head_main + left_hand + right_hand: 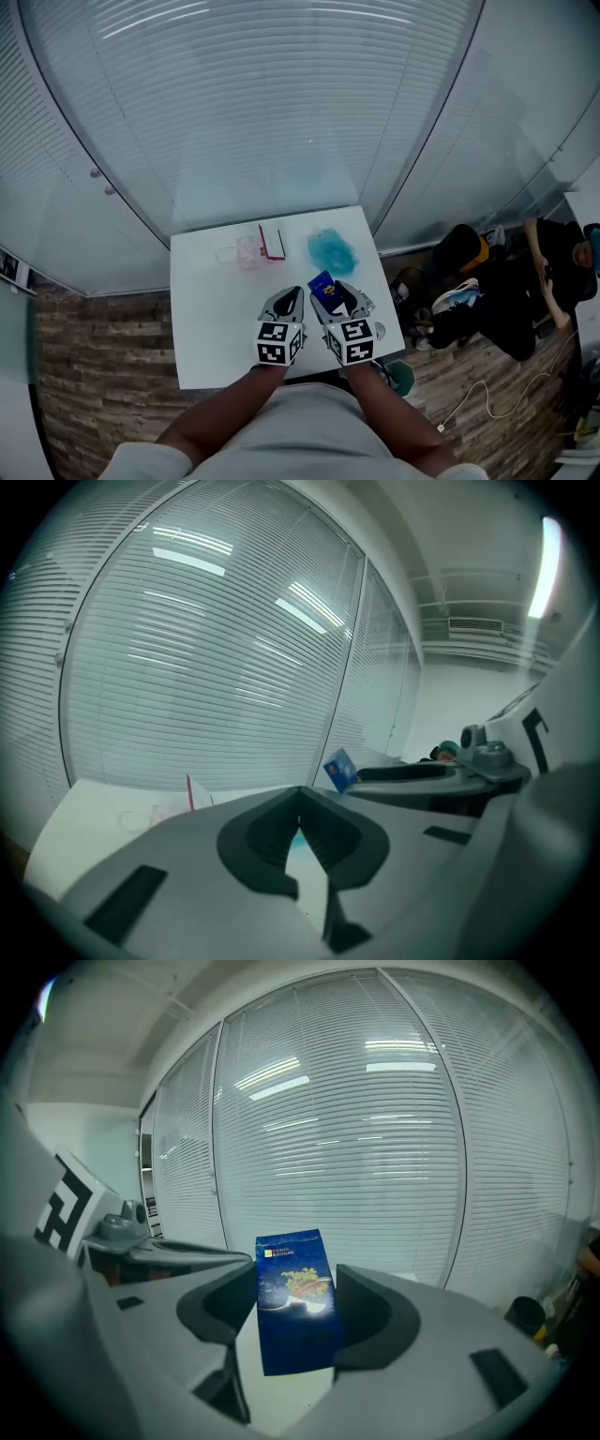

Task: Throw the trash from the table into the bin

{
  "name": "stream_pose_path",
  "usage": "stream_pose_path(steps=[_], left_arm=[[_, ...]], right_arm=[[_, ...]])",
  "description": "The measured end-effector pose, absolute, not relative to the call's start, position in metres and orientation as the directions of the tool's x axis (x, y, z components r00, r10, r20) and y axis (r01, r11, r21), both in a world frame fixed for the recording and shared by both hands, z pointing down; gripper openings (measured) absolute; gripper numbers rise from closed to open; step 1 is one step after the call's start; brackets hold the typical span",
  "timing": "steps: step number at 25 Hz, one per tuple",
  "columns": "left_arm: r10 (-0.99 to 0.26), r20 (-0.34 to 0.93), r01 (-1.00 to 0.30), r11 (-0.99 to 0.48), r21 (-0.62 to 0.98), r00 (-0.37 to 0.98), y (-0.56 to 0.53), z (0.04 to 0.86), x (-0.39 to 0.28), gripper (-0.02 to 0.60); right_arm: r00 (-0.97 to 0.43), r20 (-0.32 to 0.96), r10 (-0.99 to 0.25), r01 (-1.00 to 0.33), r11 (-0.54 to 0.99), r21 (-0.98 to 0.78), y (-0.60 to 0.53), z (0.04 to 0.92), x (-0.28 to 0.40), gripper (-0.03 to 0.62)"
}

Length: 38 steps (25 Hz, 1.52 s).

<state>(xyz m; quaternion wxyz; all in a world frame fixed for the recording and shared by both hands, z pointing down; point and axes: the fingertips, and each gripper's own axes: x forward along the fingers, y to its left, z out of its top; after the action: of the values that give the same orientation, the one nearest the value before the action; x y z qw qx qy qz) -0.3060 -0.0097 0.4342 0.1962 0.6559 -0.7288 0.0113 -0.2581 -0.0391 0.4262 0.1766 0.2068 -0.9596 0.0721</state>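
I am pinching one blue packet [295, 1302] upright in my right gripper [343, 300] over the table [211, 319], my left gripper [300, 808] hovering just beside, jaws pressed together on nothing, ahead are lying one teal wad [332, 250], one pink wrapper [248, 252], one red card [273, 243] beside it

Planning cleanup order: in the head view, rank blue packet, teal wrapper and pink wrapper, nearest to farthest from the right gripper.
1. Blue packet: held in the right gripper.
2. Teal wrapper: straight ahead.
3. Pink wrapper: ahead, off to the left.
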Motion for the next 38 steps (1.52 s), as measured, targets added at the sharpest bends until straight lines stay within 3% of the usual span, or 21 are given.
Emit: stream_pose_path(steps=[13, 25, 38], left_arm=[[-0.946, 0.292, -0.969, -0.073, 0.237, 0.143, -0.059, 0.428, -0.222, 0.005], [-0.862, 0.325, -0.917, -0.326, 0.232, 0.389, -0.108, 0.441, -0.039, 0.005], [-0.768, 0.396, -0.863, -0.43, 0.264, 0.504, -0.116, 0.48, 0.14, 0.005]], right_arm=[[-0.768, 0.339, -0.544, -0.594, 0.802, -0.059, -0.071, 0.416, -0.169, 0.27], [-0.609, 0.356, -0.708, -0.779, 0.619, -0.1, -0.098, 0.429, 0.017, 0.27], [-0.51, 0.428, -0.746, -0.855, 0.493, -0.159, -0.097, 0.47, 0.194, 0.27]])
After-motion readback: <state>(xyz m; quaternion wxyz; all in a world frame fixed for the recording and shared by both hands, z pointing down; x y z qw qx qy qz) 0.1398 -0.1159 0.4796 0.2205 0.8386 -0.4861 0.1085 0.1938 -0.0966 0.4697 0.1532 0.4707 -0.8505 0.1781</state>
